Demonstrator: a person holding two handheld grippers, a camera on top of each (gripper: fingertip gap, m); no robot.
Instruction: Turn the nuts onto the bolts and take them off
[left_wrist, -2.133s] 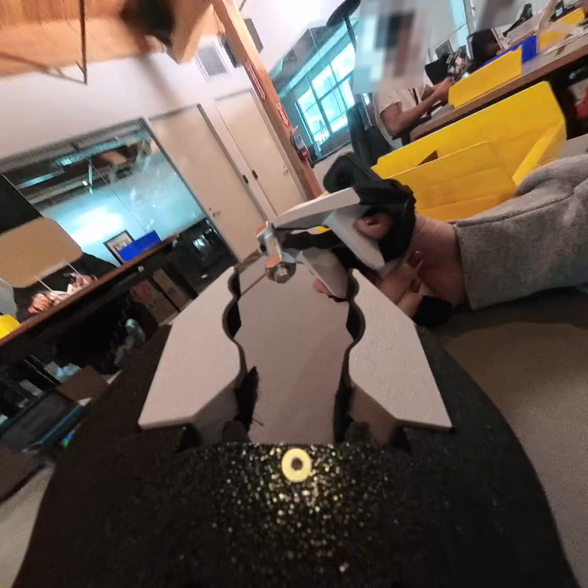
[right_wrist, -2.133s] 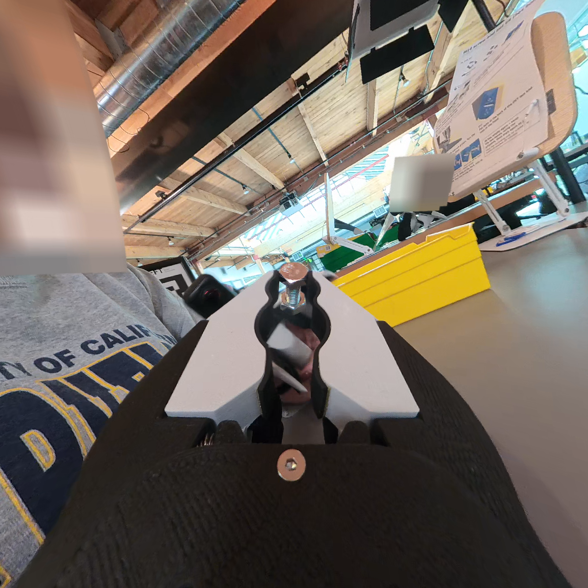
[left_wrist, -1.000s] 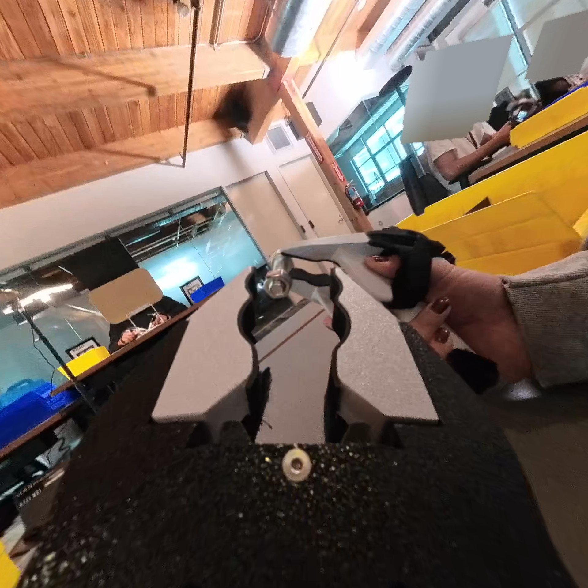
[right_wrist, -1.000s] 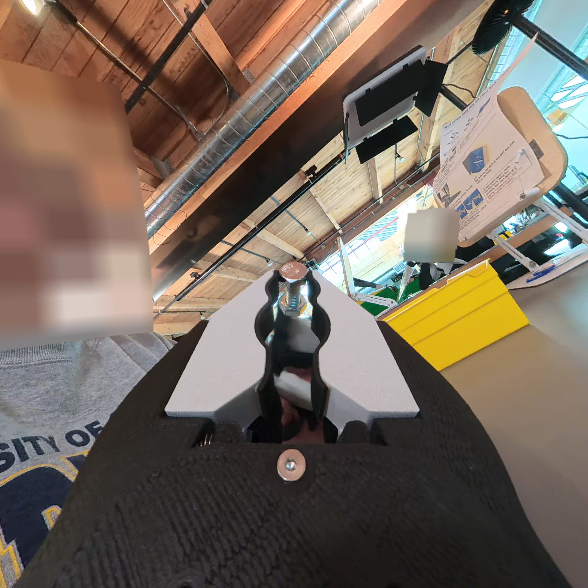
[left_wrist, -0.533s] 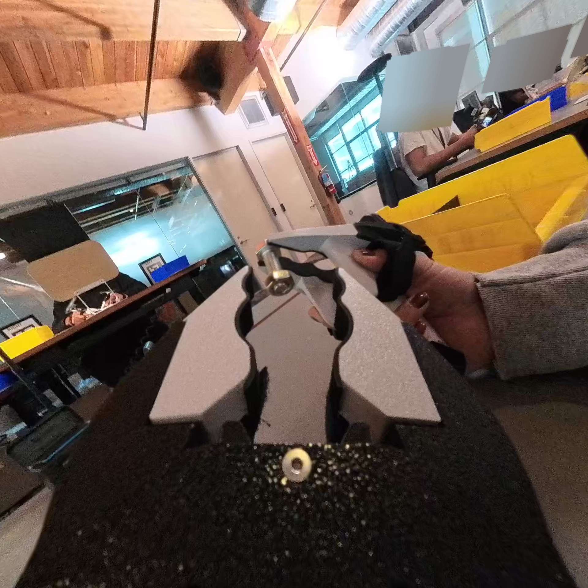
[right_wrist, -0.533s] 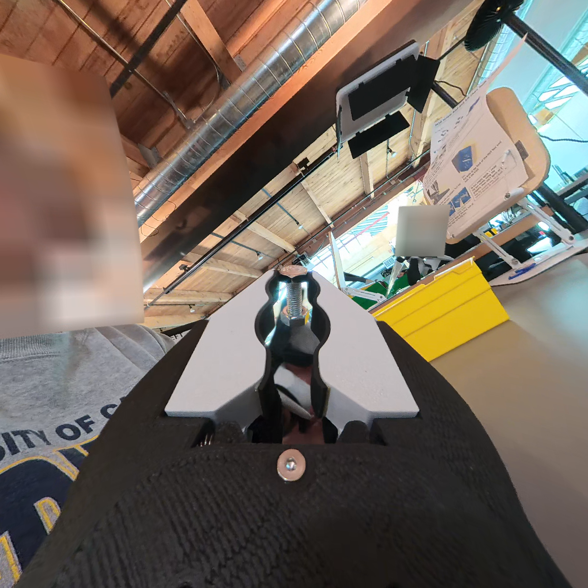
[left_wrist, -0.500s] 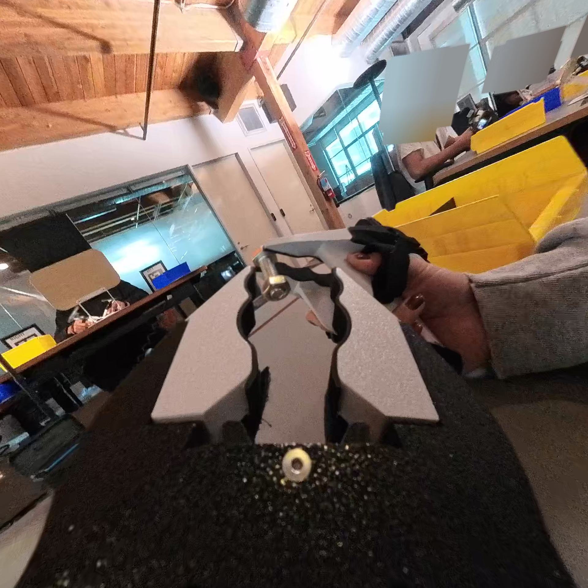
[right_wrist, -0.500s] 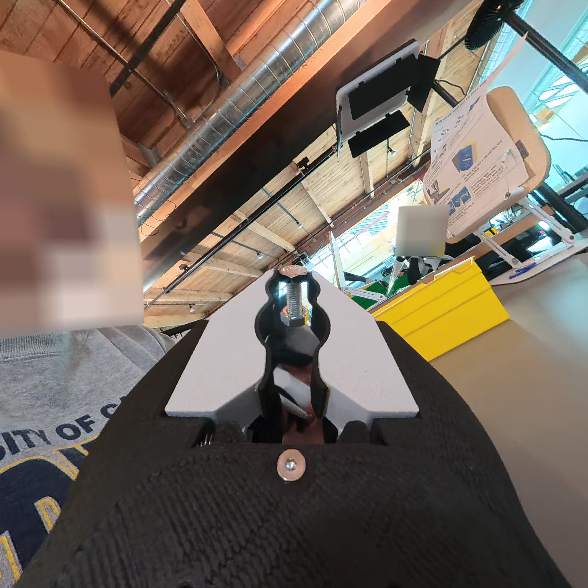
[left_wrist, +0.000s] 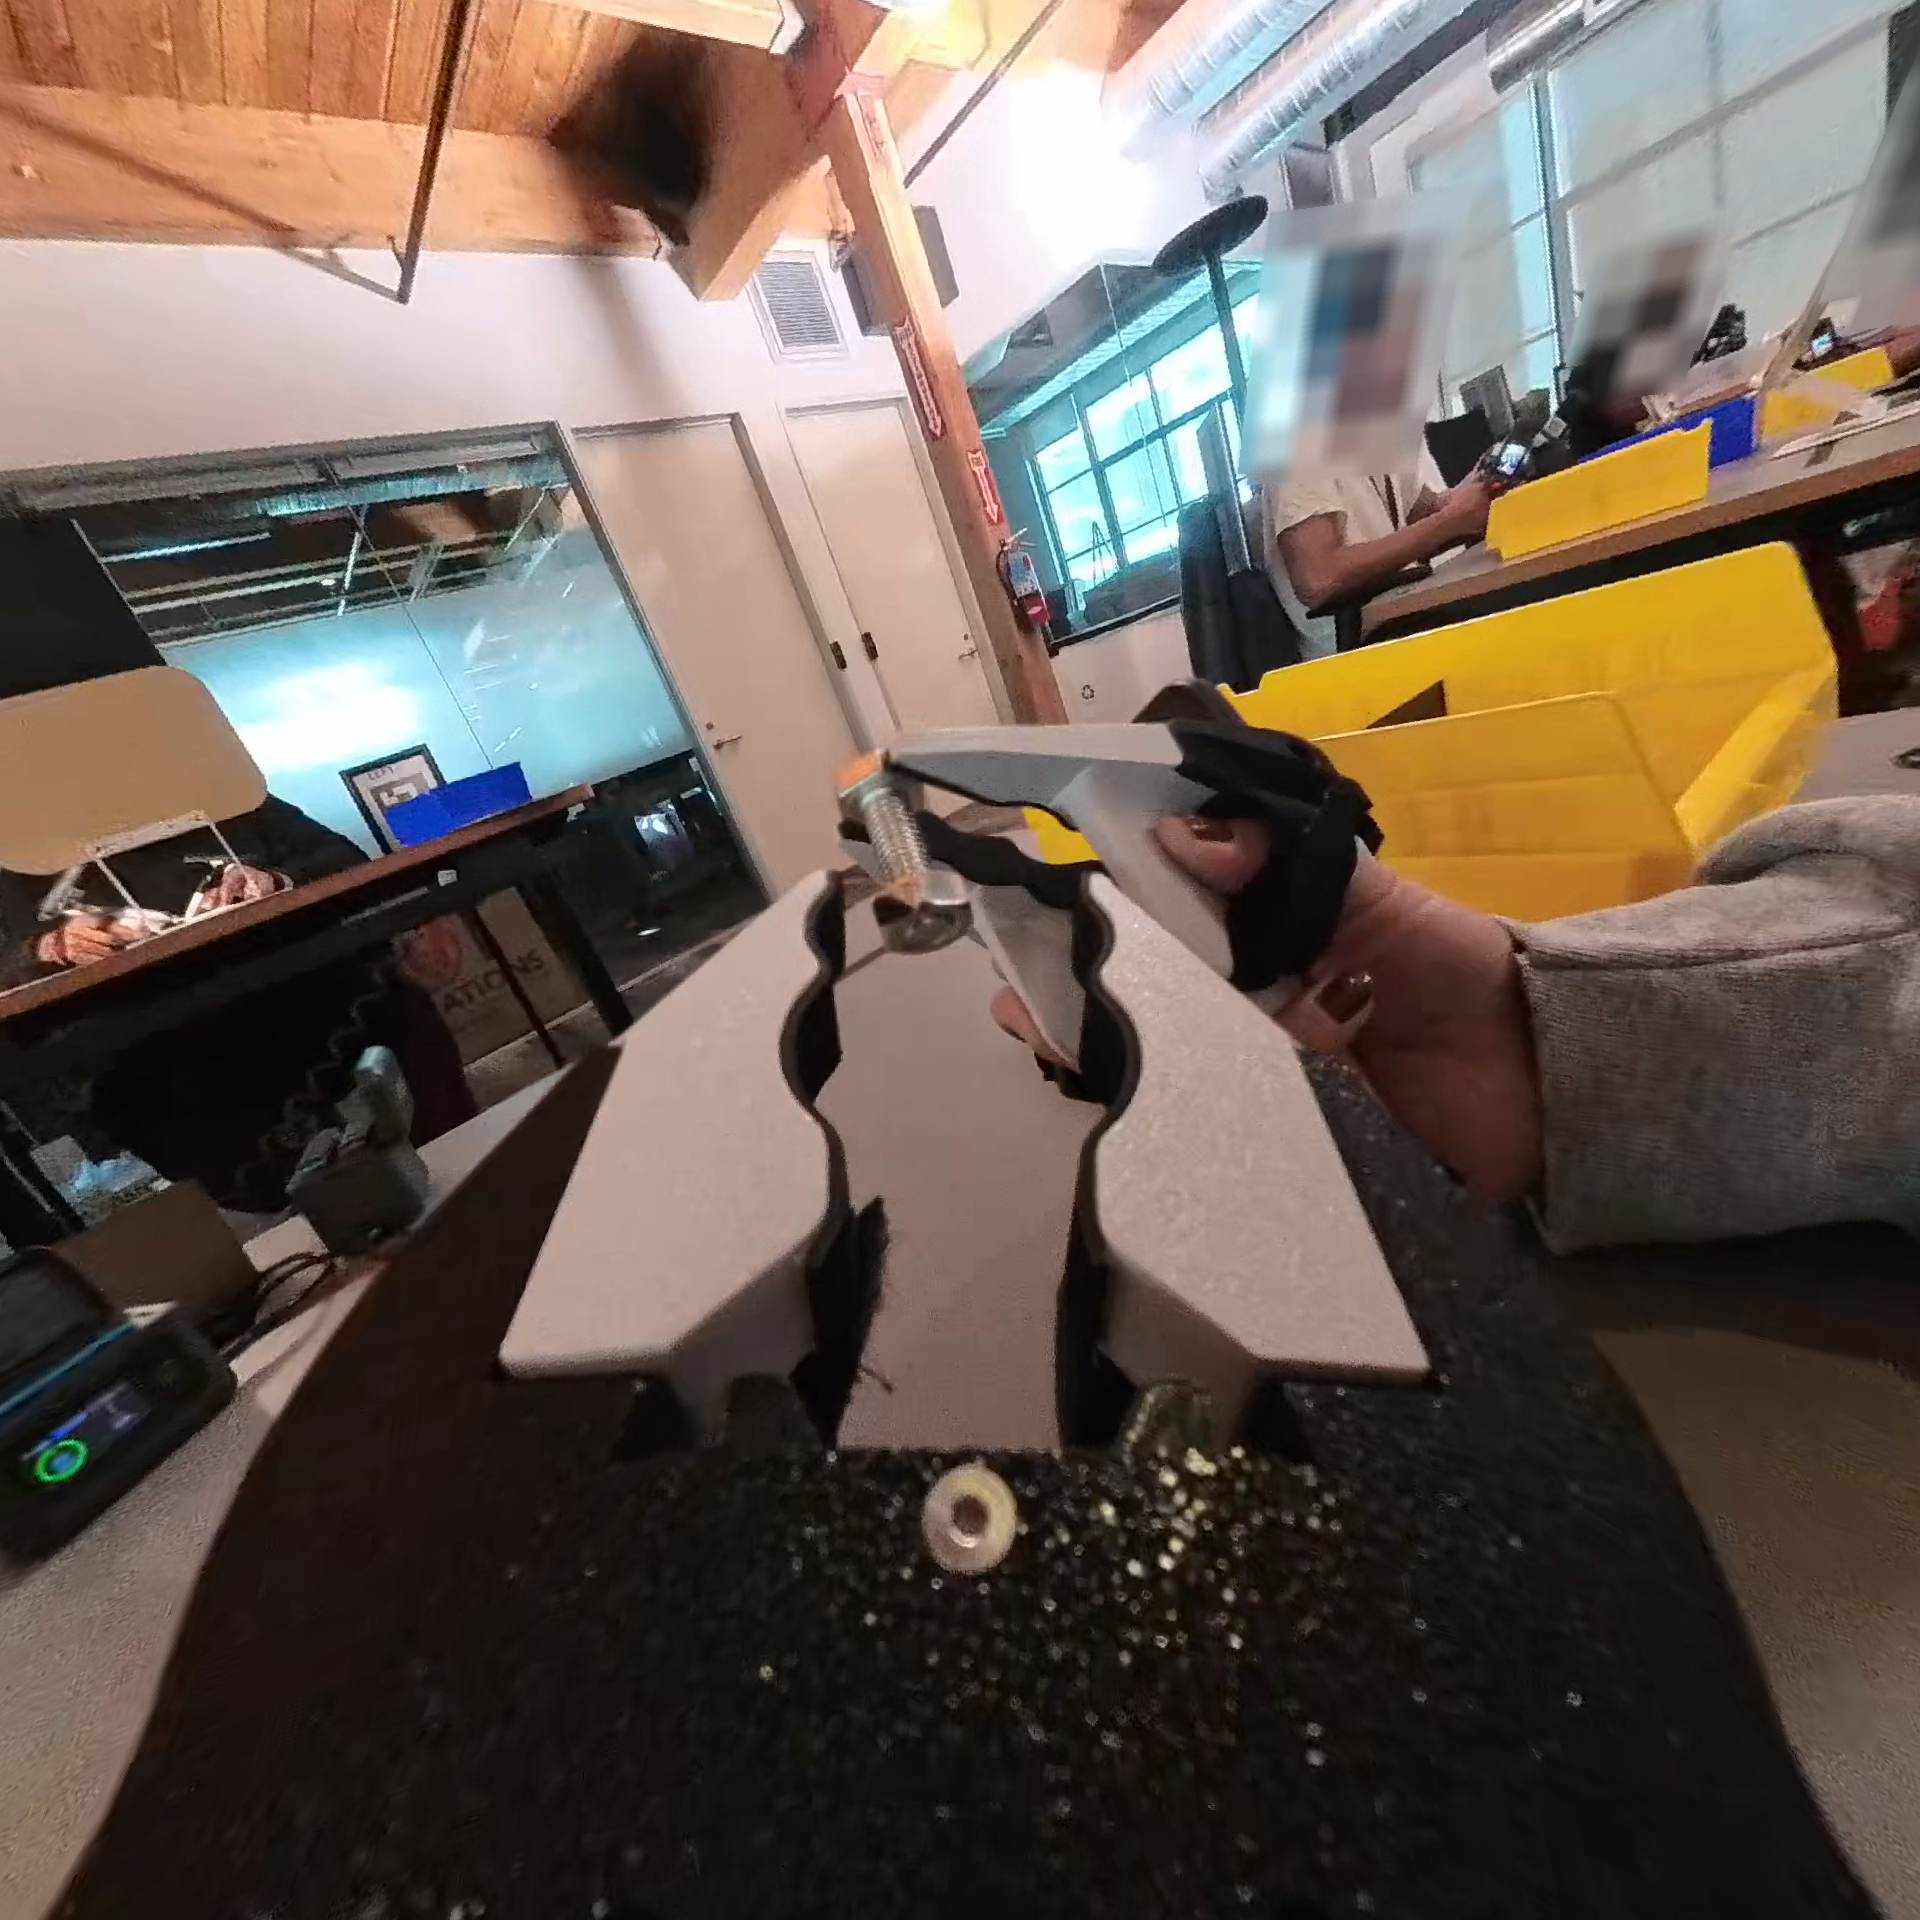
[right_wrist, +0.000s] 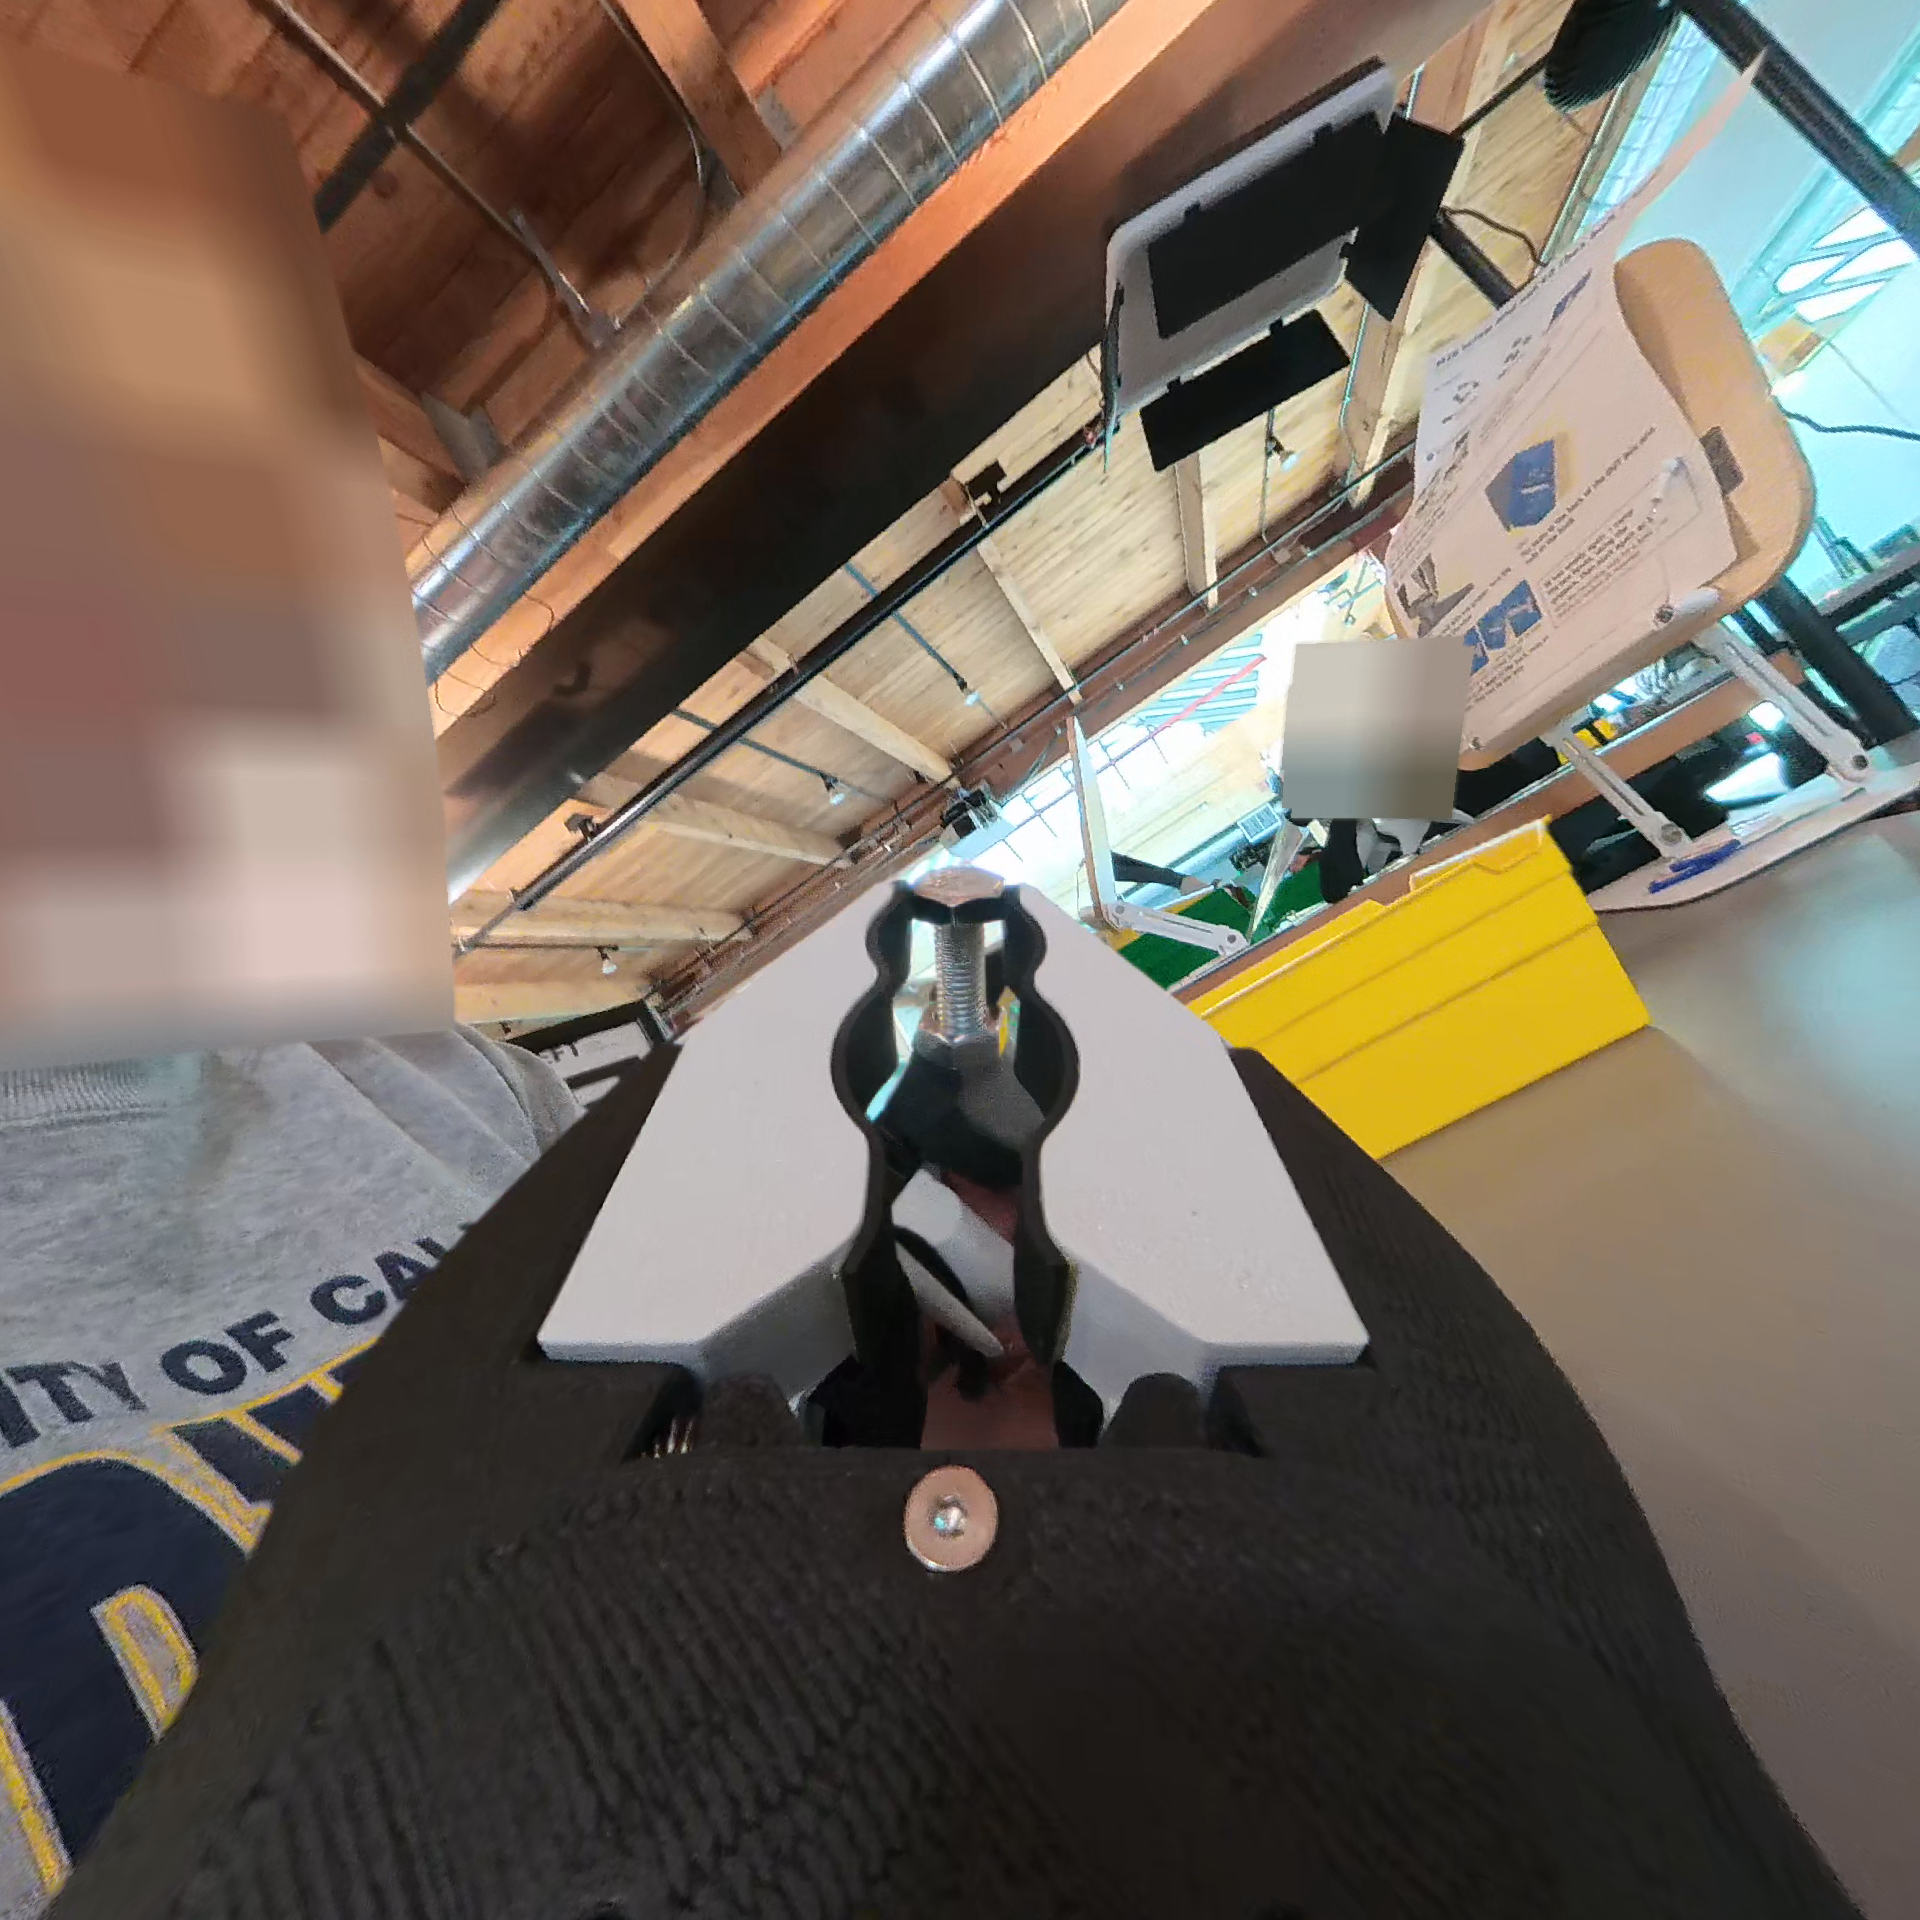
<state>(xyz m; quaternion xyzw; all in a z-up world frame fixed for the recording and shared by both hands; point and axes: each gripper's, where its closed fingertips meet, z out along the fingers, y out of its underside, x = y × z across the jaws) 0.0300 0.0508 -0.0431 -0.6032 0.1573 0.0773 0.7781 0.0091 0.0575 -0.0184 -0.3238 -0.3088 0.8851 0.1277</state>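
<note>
Bolt (right_wrist: 954, 914) clamped by its head at the right gripper (right_wrist: 954, 904) tips, threaded shank pointing toward the left gripper (left_wrist: 961, 914). Nut (left_wrist: 928, 916) sits low on the thread, between the left gripper's spread tips; contact unclear. Grey table (left_wrist: 1766, 1475) below; yellow bins (left_wrist: 1558, 748) far right.

Right gripper (right_wrist: 954, 920), grey fingers on black body, jaws clamped near-shut at the tips, pointing up toward the ceiling. Left gripper (left_wrist: 956, 904), jaws spread wide, tips just below the right gripper's. Grey-sleeved hand (left_wrist: 1382, 997) wraps the right gripper's handle.
</note>
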